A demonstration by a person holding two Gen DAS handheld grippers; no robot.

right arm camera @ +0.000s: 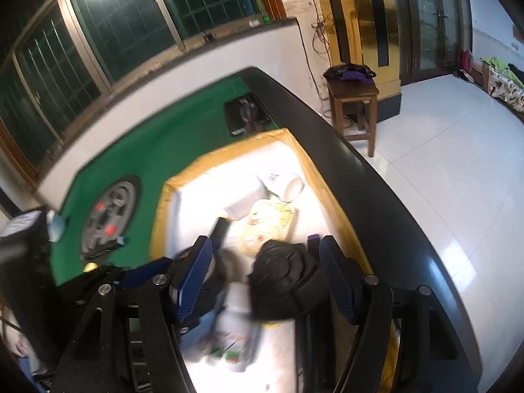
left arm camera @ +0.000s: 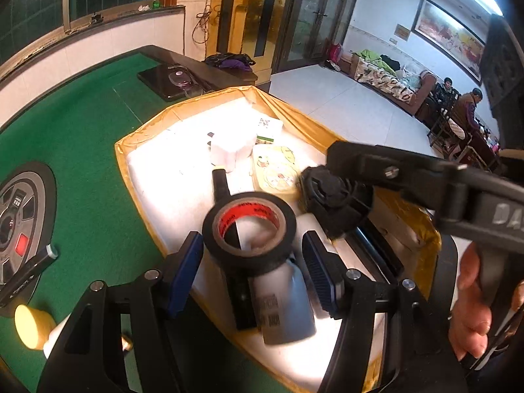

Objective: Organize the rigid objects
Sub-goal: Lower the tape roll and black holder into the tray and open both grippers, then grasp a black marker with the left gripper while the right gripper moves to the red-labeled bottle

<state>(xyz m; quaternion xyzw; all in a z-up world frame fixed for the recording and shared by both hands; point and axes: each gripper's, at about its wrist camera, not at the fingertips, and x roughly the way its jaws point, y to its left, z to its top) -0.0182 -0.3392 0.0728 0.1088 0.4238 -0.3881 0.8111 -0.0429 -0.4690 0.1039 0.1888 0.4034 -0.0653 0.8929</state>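
- Left wrist view: closest to you is your left tool [left arm camera: 252, 239]. Its blue pads sit against the two sides of a black tape roll [left arm camera: 249, 229], which it pinches and holds tilted over the box.
- Under the roll, a white bottle [left arm camera: 285, 308] lies on its side inside the white foam box [left arm camera: 147, 170], which has yellow tape along its rim.
- Further into the box are a black handle [left arm camera: 221, 183], a yellow printed packet [left arm camera: 275, 170] and a white carton [left arm camera: 229, 150], all close together.
- Your right tool [left arm camera: 330, 196] reaches in from the right with your hand [left arm camera: 471, 301] on its grip. A black round lump [left arm camera: 327, 193] is at its tip.
- The box sits on the green counter [left arm camera: 98, 163]. A marker pen [left arm camera: 29, 271] lies to the left of it.
- Right wrist view: your right tool [right arm camera: 266, 245] is spread. The black round lump [right arm camera: 288, 281] sits between the pads, close to the right one and with a clear gap on the left.
- The picture is blurred. The bottle [right arm camera: 232, 337] lies just left of the lump, and the yellow packet [right arm camera: 268, 226] is beyond it in the box [right arm camera: 170, 203].
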